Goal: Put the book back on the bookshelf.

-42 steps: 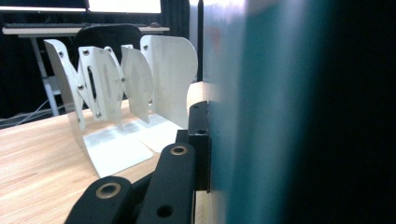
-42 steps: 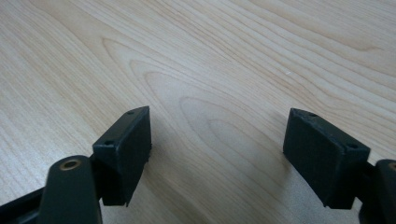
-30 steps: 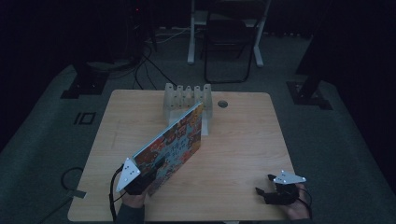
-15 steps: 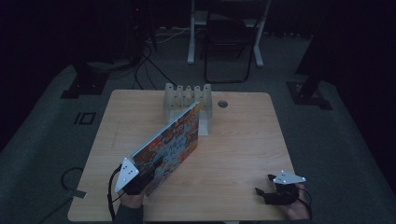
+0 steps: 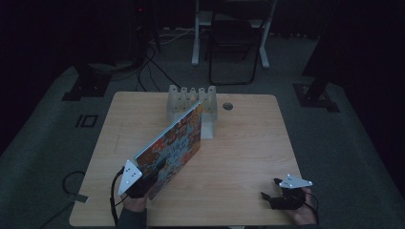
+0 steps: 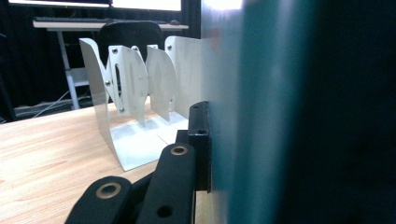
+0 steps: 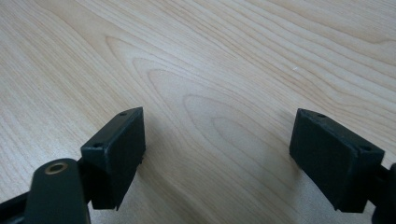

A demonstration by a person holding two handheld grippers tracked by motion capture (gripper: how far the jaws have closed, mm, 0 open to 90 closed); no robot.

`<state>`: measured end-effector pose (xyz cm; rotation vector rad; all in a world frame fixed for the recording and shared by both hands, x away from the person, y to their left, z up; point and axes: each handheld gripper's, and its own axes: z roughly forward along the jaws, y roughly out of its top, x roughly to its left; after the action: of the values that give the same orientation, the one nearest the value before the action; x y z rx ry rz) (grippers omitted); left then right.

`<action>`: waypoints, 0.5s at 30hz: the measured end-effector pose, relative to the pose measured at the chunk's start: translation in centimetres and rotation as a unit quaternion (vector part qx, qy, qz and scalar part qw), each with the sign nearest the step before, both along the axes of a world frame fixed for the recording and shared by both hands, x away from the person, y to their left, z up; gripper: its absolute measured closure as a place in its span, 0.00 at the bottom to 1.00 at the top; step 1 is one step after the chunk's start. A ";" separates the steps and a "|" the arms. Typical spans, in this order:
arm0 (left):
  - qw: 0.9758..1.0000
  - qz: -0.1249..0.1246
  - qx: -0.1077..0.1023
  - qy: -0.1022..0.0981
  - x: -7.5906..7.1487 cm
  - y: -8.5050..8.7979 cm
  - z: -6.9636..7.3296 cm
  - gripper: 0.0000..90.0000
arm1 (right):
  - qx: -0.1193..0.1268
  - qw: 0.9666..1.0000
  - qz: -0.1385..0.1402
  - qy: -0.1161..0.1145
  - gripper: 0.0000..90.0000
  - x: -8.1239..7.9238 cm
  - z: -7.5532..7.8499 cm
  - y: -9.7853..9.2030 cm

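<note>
While its near corner is pinched by the left gripper [image 5: 138, 183], a colourful picture book [image 5: 174, 145] is held on edge, its far end at the white metal divider rack [image 5: 191, 102].

No slot is seen entered yet; seating is judged outstanding. The right gripper [image 7: 217, 154] is held spread and empty over the wooden table [image 5: 239, 143], well apart; the rack's close fins may obstruct.

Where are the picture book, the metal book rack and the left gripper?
picture book [image 5: 179, 140], high view, middle of its colourful cover
metal book rack [image 6: 135, 140], left gripper view, its flat base plate
left gripper [image 5: 143, 183], high view, at its fingers clamping the book's near edge
</note>
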<state>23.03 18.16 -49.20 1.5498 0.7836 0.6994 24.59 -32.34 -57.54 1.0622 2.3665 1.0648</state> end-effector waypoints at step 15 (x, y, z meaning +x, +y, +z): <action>1.000 0.020 0.000 -0.004 0.2 0.1 0.6 0.90 | 0.000 1.000 0.000 0.000 0.20 0.0 0.0 0.0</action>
<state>23.21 18.25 -48.63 1.5346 0.8103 0.7334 24.60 -32.34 -57.54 1.0604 2.3665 1.0646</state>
